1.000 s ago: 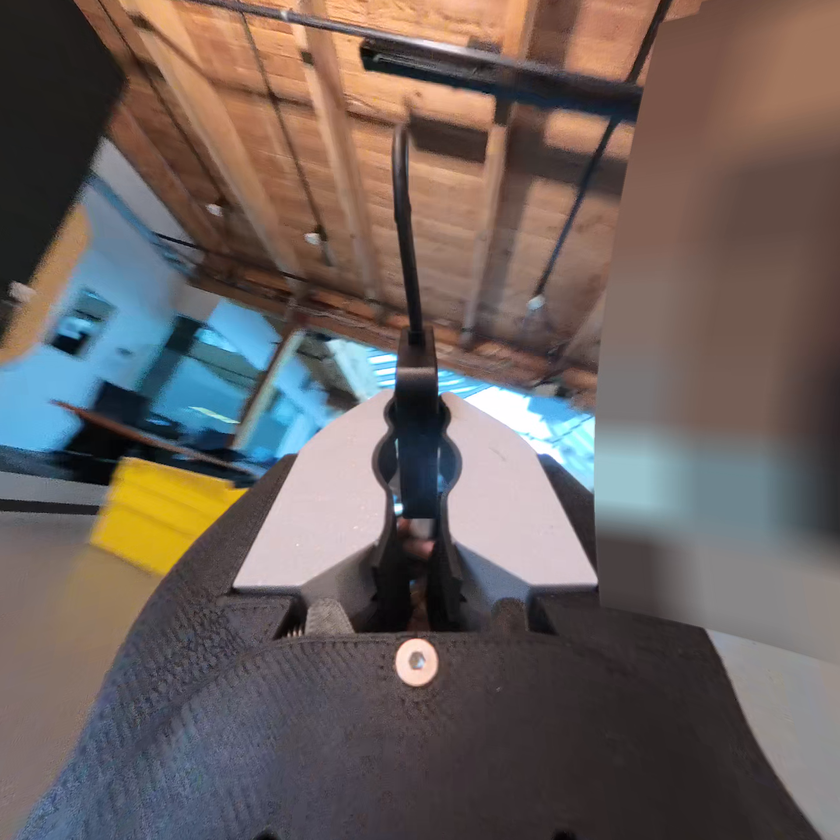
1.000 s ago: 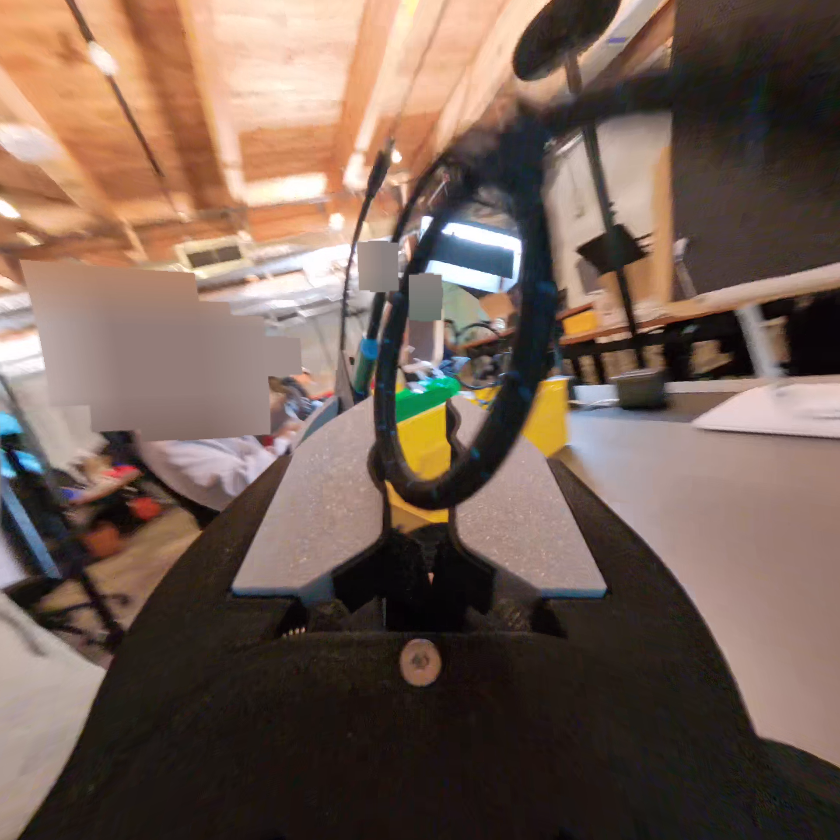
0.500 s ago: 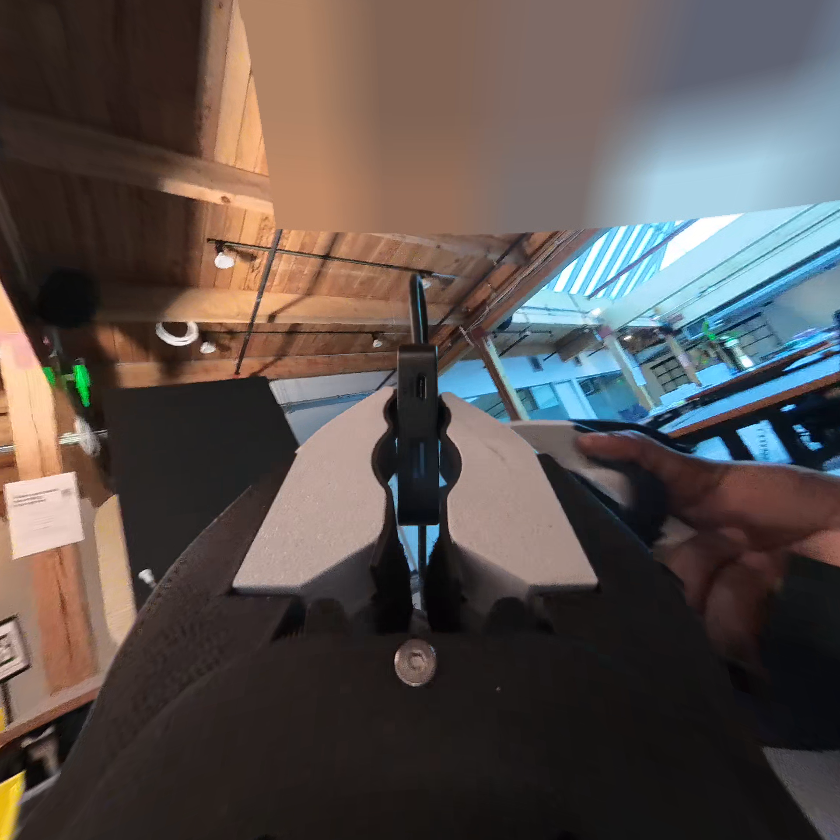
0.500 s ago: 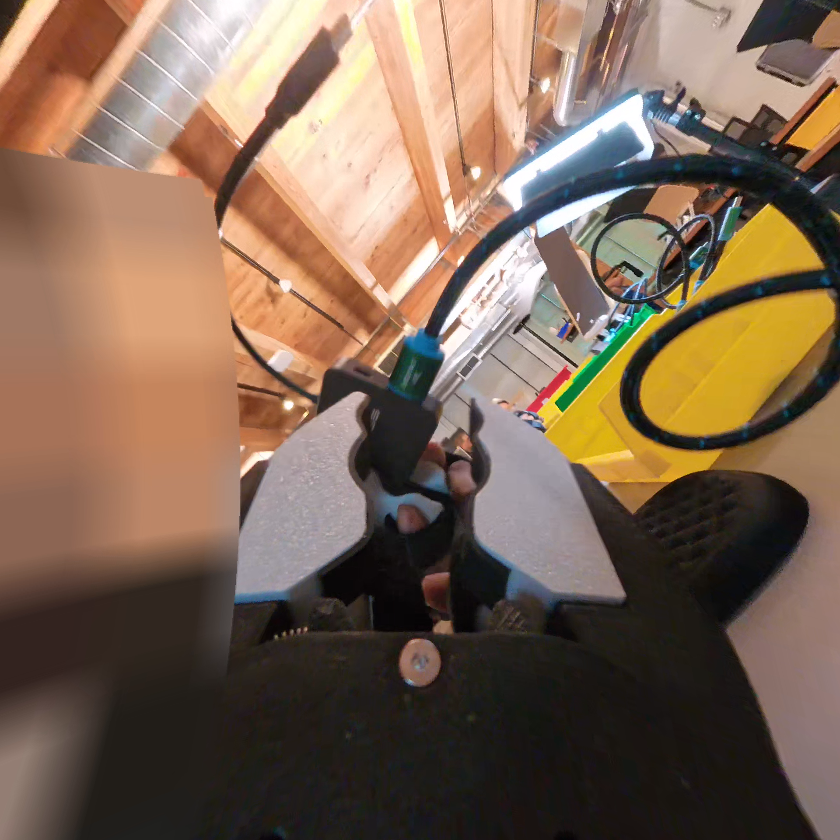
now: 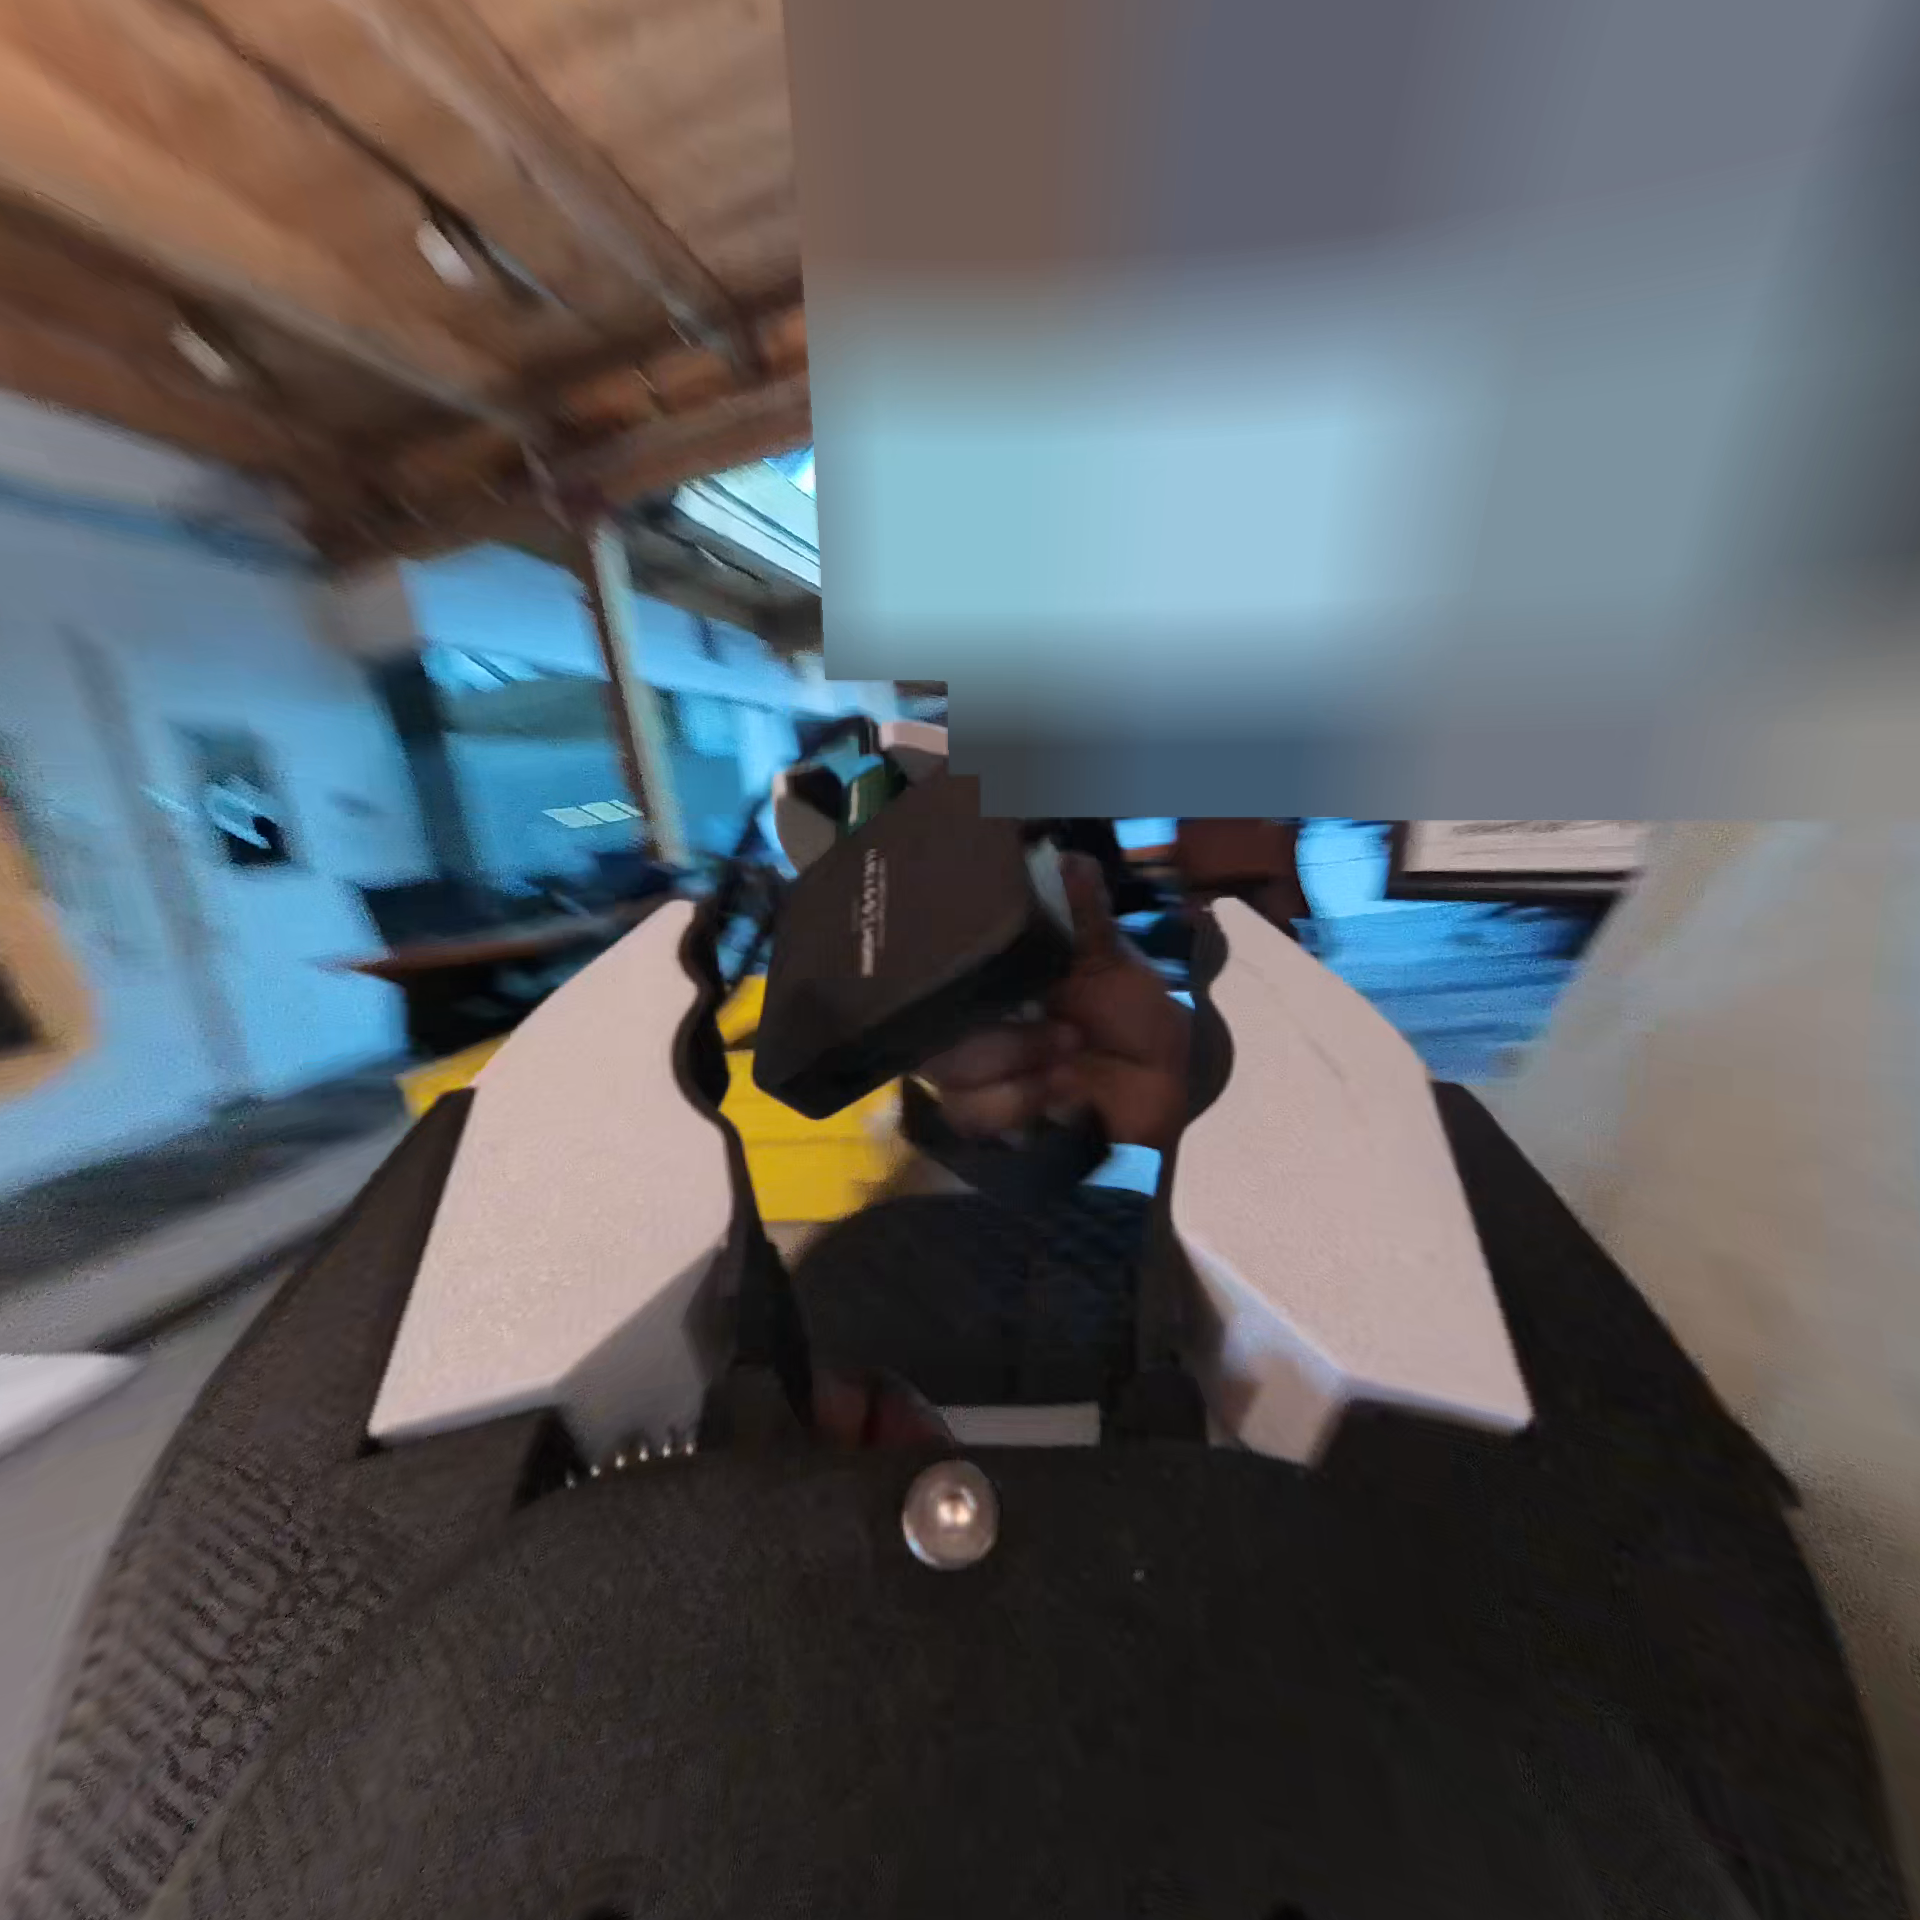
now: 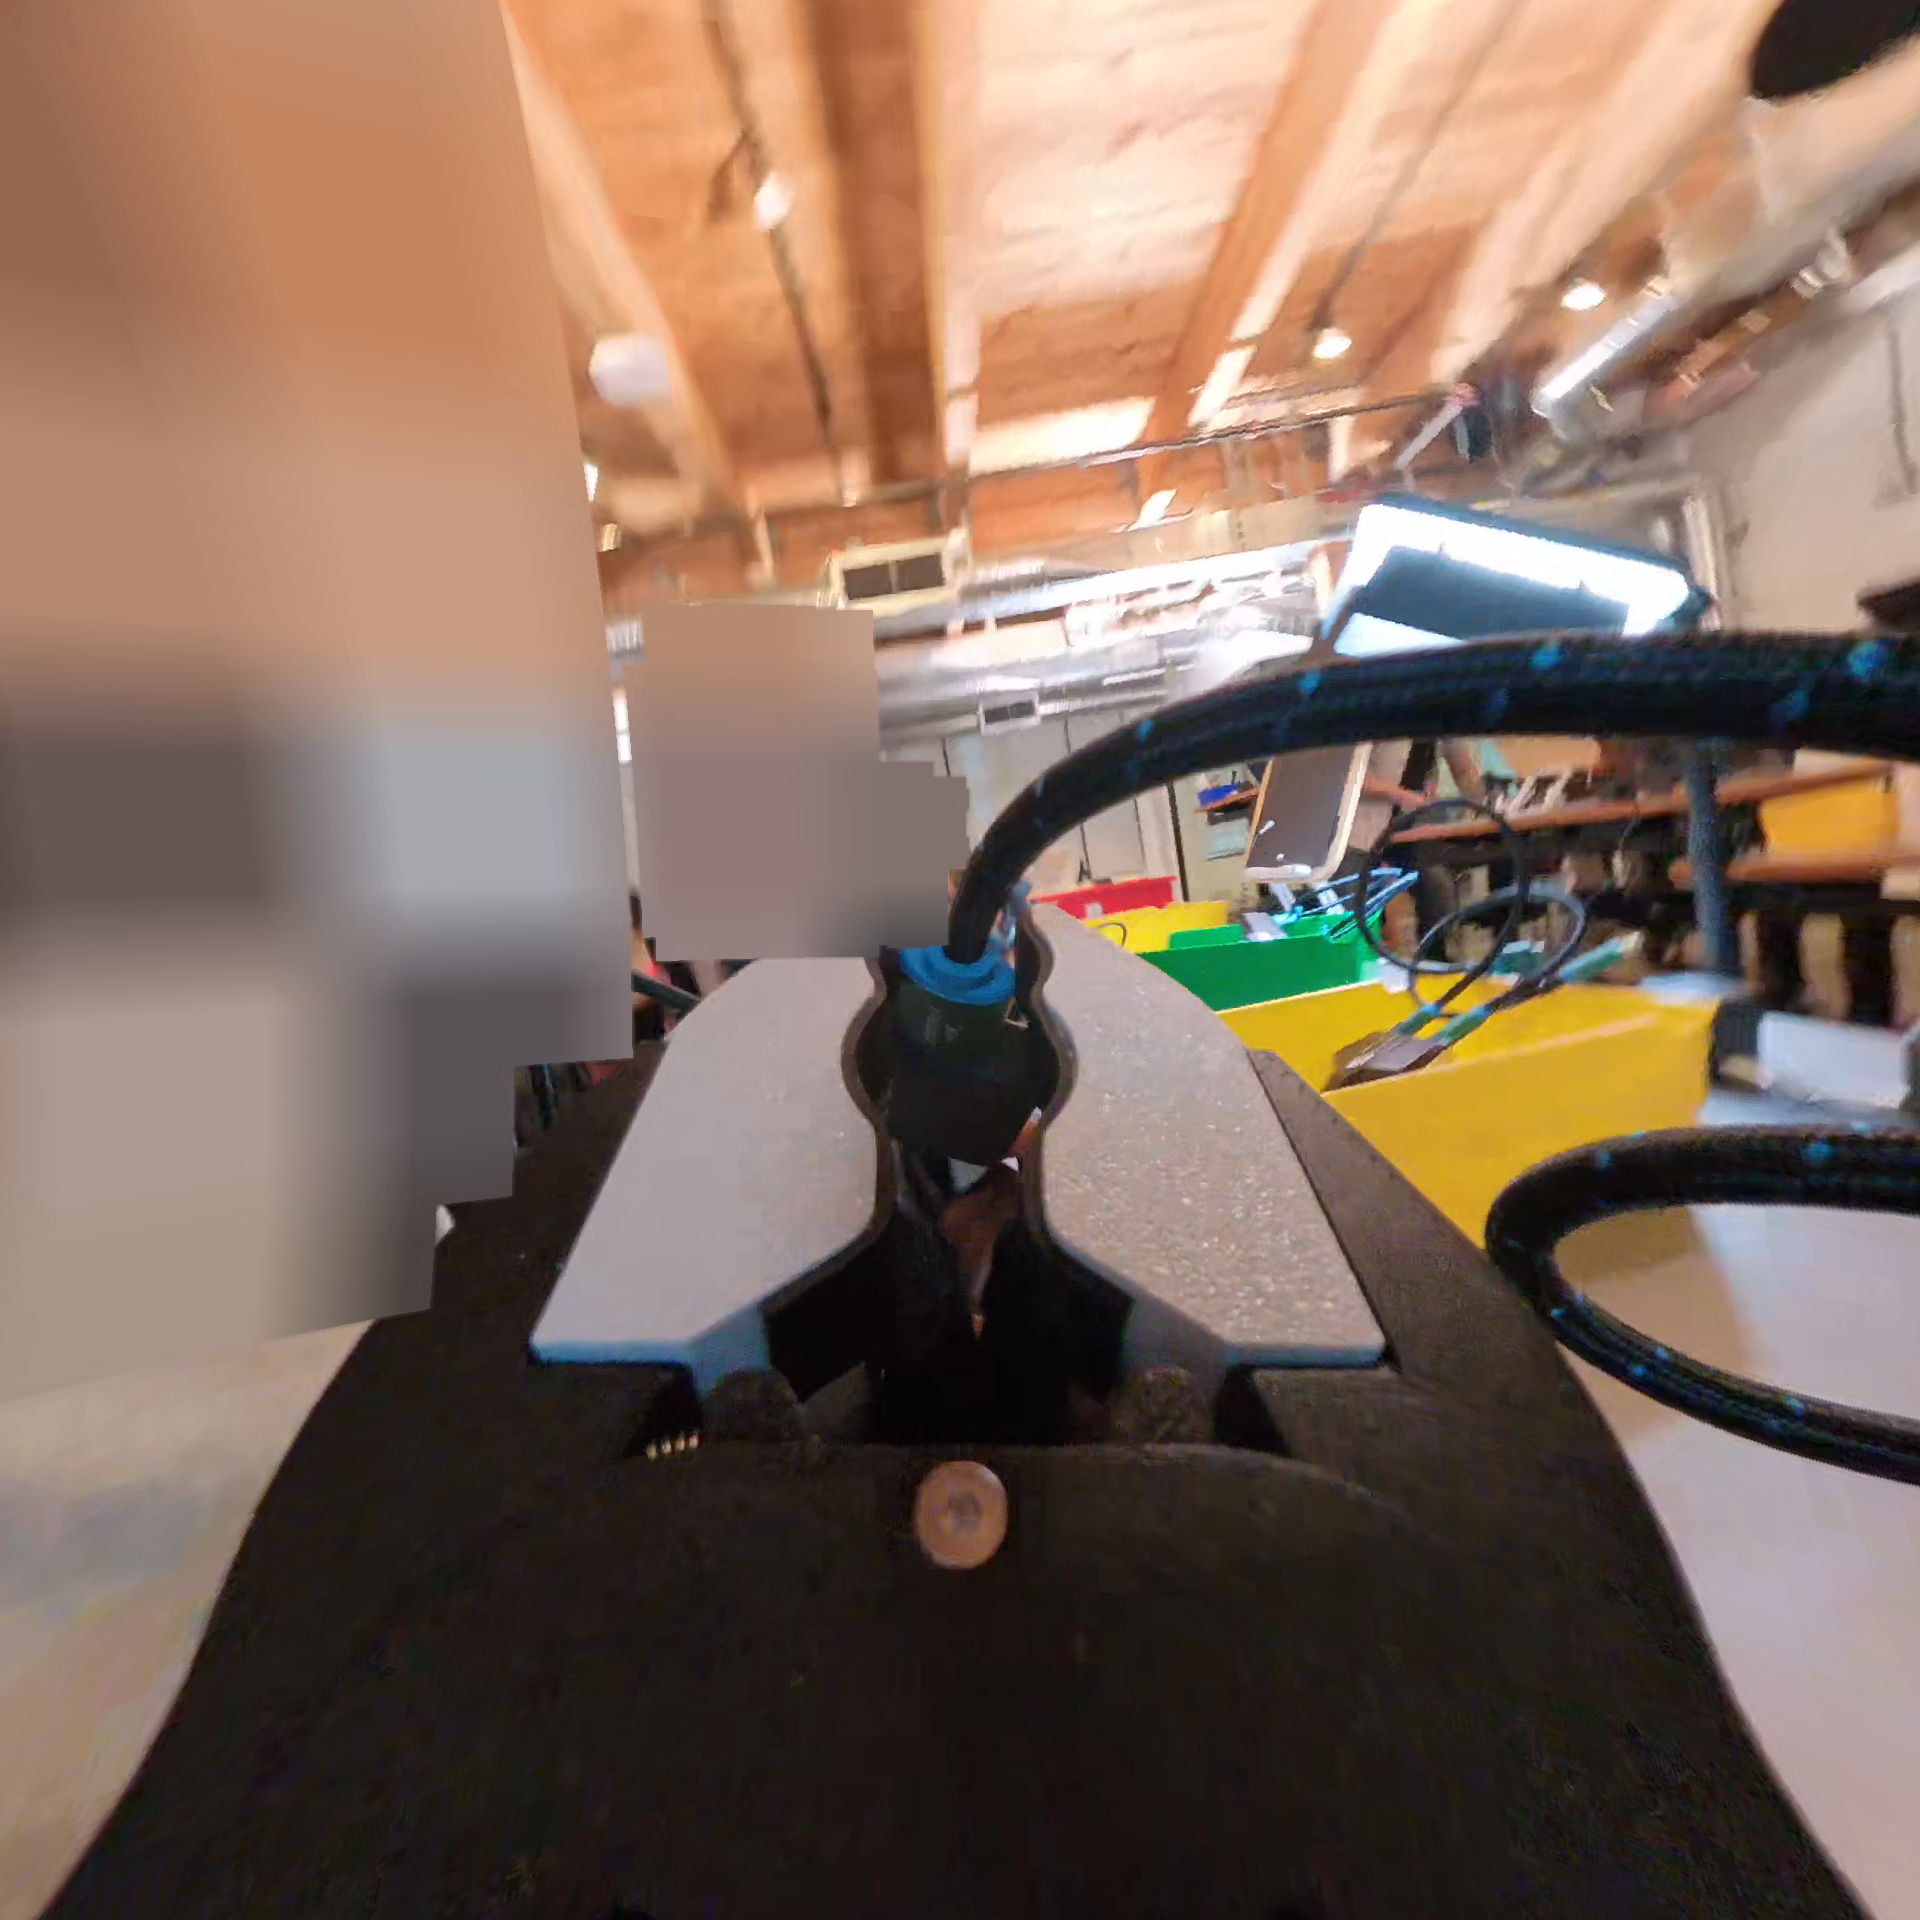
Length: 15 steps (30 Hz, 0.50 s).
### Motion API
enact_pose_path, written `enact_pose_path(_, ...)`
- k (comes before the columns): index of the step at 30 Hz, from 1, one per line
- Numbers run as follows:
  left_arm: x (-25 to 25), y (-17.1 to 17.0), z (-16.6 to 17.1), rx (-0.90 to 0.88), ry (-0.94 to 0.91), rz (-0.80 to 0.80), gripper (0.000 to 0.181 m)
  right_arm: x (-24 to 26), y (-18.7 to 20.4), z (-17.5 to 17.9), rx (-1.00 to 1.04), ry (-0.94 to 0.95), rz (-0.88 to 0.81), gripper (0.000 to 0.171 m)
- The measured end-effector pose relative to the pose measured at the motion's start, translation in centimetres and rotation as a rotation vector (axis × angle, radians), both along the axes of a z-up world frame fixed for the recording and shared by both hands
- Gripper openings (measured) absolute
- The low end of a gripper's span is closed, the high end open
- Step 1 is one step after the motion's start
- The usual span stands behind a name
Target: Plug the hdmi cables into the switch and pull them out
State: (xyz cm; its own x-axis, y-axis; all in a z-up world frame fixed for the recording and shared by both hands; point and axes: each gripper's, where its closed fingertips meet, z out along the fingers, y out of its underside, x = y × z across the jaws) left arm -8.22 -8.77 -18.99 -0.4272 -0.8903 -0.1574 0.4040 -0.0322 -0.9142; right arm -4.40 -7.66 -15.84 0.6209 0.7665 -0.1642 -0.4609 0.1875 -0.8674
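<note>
My left gripper (image 5: 951, 920) is open, jaws wide apart and empty. Just beyond it a black HDMI switch (image 5: 904, 956) hangs tilted in the air. A green-collared plug (image 5: 862, 790) sits at its far end, between the grey fingers (image 5: 805, 831) of the other gripper. A hand (image 5: 1101, 1029) is right of the switch. In the right wrist view my right gripper (image 6: 956, 997) is shut on the HDMI plug (image 6: 951, 1029) with its blue-green collar. Its black braided cable (image 6: 1351, 696) arcs to the right and loops back. The switch is hidden there.
A yellow bin (image 6: 1475, 1081) with loose cables, then green and red bins (image 6: 1247, 956), stand right of my right gripper on the pale table (image 6: 1766, 1558). A lit panel lamp (image 6: 1507, 582) hangs behind. The left wrist view is motion-blurred, with a yellow bin (image 5: 810, 1143) behind the switch.
My left gripper was shut on the switch and has opened and let it go. My right gripper has closed on the plug. Both views have swung round.
</note>
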Motion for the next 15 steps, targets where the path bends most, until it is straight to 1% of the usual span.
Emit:
enact_pose_path(2,-0.6,-1.1,-0.2,-0.031,0.109,-0.14,0.09,-0.6,-1.3,0.1,0.086,-0.181,-0.005,0.021)
enact_pose_path(3,-0.5,-1.5,-0.3,-0.022,0.15,-0.152,0.091,-0.8,-1.7,-0.1,0.106,-0.253,-0.013,0.021)
enact_pose_path(6,0.3,-3.3,-1.7,0.117,0.269,-0.118,0.093,-1.3,-2.3,-0.6,0.149,-0.413,-0.029,0.021)
enact_pose_path(8,0.8,-3.9,-2.9,0.225,0.322,-0.073,0.093,-1.8,-3.1,-0.6,0.177,-0.437,0.012,0.022)
enact_pose_path(10,0.5,-4.1,-3.6,0.305,0.345,-0.065,0.093,-1.9,-3.4,-1.0,0.18,-0.473,0.027,0.022)
enact_pose_path(12,-0.5,-3.7,-3.2,0.265,0.346,-0.11,0.093,-1.7,-3.4,-1.6,0.18,-0.537,0.001,0.021)
enact_pose_path(14,-1.2,-2.5,-1.7,0.131,0.322,-0.157,0.092,-1.9,-3.4,-2.2,0.182,-0.591,0.006,0.021)
enact_pose_path(15,-1.2,-1.7,-1.0,0.059,0.306,-0.149,0.091,-2.1,-3.5,-2.4,0.188,-0.61,0.02,0.021)
